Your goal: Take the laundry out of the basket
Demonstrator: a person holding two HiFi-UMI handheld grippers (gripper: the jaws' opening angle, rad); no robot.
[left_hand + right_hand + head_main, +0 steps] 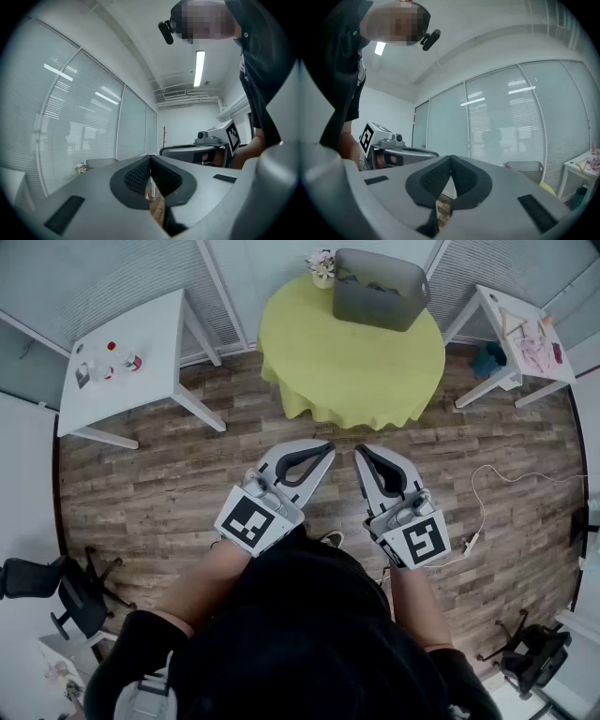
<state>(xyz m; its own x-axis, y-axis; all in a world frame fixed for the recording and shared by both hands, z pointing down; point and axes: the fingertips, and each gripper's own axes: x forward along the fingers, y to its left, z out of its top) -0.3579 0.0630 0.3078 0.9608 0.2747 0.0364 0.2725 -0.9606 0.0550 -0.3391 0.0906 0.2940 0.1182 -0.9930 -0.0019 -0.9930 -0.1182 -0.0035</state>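
- So far nothing has been started: the round table (352, 352) under its yellow-green cloth has no garment lying out on it, and you stand well back from its near edge.
- On the table's far side stands the grey basket (380, 289), upright, with neither gripper anywhere near it.
- Your left gripper (326, 448) hangs well short of the table's near edge, its jaws pressed tip to tip with nothing between them.
- Your right gripper (360, 452) hangs equally short of that near edge, jaws likewise closed together and empty.
- Inside the basket at the table's far side, the laundry (367, 282) shows only as a dark heap; how many pieces there are cannot be told from here. By my reading the whole job is left: step up to the table, open a gripper, reach in and lift each piece out.
- At the table's far left rim sits a small flower pot (322, 268).
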